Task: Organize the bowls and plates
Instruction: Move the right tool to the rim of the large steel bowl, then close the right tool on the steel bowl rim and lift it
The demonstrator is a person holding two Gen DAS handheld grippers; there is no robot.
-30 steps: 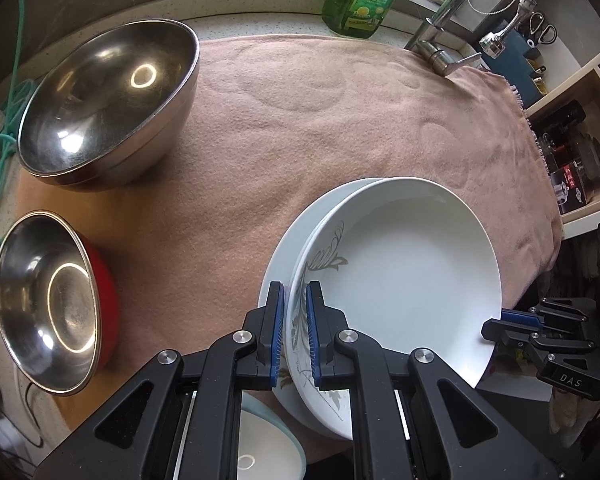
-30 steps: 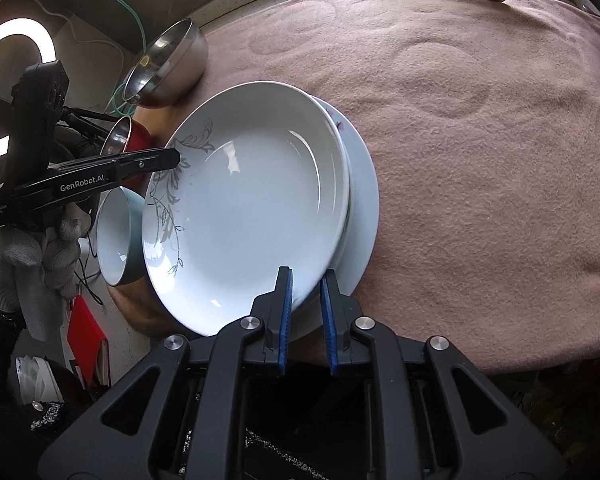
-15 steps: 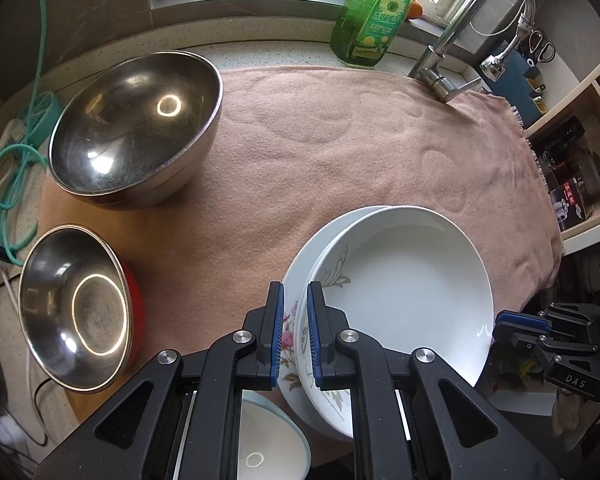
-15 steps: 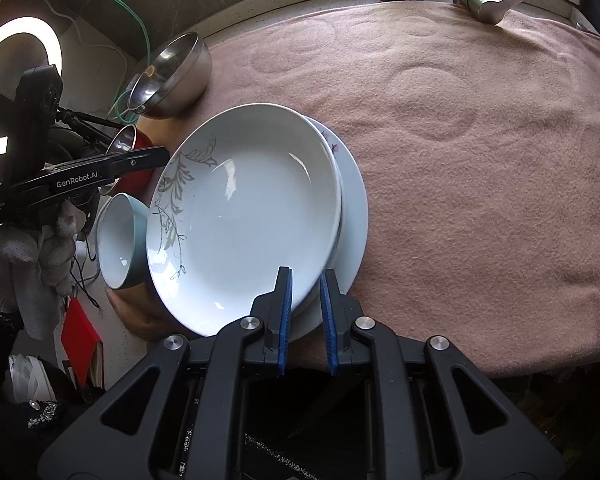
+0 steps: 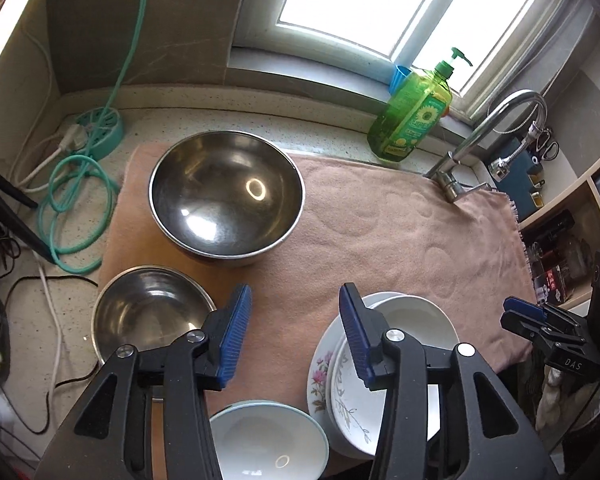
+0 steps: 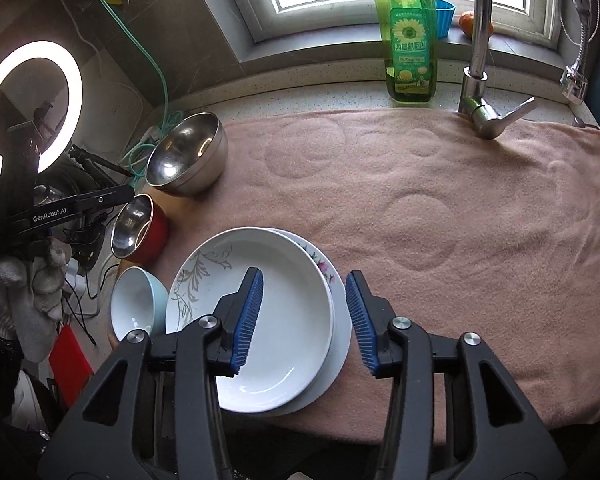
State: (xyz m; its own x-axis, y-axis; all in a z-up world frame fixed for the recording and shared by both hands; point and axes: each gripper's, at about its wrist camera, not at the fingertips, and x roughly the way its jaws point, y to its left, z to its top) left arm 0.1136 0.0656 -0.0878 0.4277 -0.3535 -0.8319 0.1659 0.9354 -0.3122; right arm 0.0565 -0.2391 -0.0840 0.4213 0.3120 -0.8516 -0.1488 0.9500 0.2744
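Left tongs (image 5: 290, 332): jaws opening, standing apart with nothing between them, only towel and worktop showing in the gap
Right tongs (image 6: 304, 316): jaws opening, apart above the plates; the pads press on nothing
Hidden by left tongs: the near part of the deep plate (image 5: 404, 320) and the floral plate (image 5: 320, 376) lies behind the right-hand finger; the near rim of the pale blue bowl (image 5: 264, 440) is cut off by the frame's lower edge, just below the gap
Hidden by right tongs: the left-hand finger covers part of the deep plate's near rim
Hard to make out: the red outside of the small steel bowl (image 5: 152, 312) shows only from the right tongs' side; the left view gives just its steel inside, partly behind the left-hand finger
Deep plate: white, glossy, a grey leaf sprig along one rim, stacked on the floral plate
Floral plate: flatter, white, pink flowers at the rim, peeking out around the deep plate
Large steel bowl (image 5: 226, 196): ahead of the left tongs, upright on the towel (image 5: 400, 232)
Towel: pink, marked with round dents, spread over the worktop (image 5: 340, 132)
Beyond the towel: green soap bottle (image 5: 414, 116) and tap (image 5: 460, 184) by the window
Person's hand (image 6: 28, 280): gloved, gripping the left tongs' handle, far left of the right tongs
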